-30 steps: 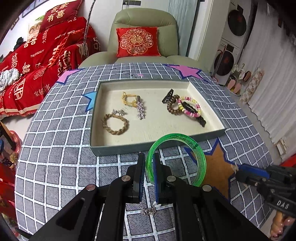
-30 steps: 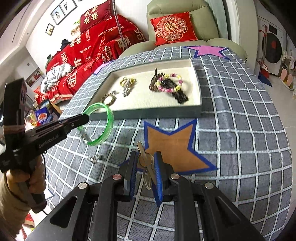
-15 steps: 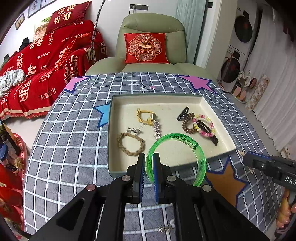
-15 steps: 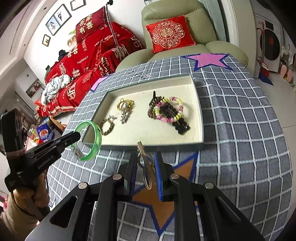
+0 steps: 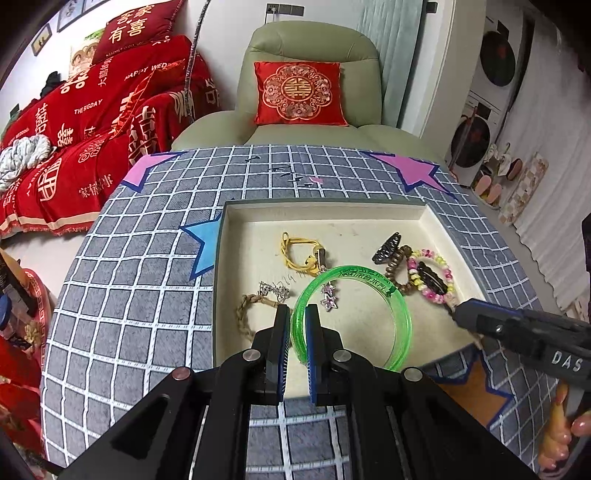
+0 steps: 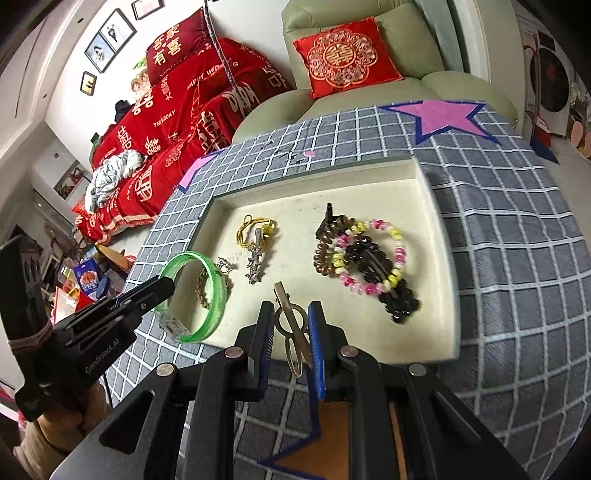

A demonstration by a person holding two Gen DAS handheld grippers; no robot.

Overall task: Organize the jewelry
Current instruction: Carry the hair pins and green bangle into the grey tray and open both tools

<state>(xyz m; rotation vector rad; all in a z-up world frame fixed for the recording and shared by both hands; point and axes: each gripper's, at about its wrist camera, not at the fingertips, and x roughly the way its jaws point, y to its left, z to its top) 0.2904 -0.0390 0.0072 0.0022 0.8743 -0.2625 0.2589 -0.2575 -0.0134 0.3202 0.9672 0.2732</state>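
Left gripper (image 5: 298,321) clenched on the green bangle (image 5: 354,314), held upright over the lower middle of the tray (image 5: 325,214). Right gripper (image 6: 291,325) clamped on a metal hair clip (image 6: 293,332), above the tray's near edge at lower centre. Best carried further in over bare lining, clear of the beaded bracelet (image 6: 373,254) and star clip (image 6: 255,262); lowered close before release, one hand at a time, to avoid rolling or tangling.

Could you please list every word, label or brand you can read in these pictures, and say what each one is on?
"DAS", cut off: right gripper body.
"GenRoboLAI": left gripper body.
"HAPPY WED", "THEBIGDAY", "家和": red sofa cover.
"有喜": red pillow.
"囍": red cushion.
Green print on the green bangle: too blurred.
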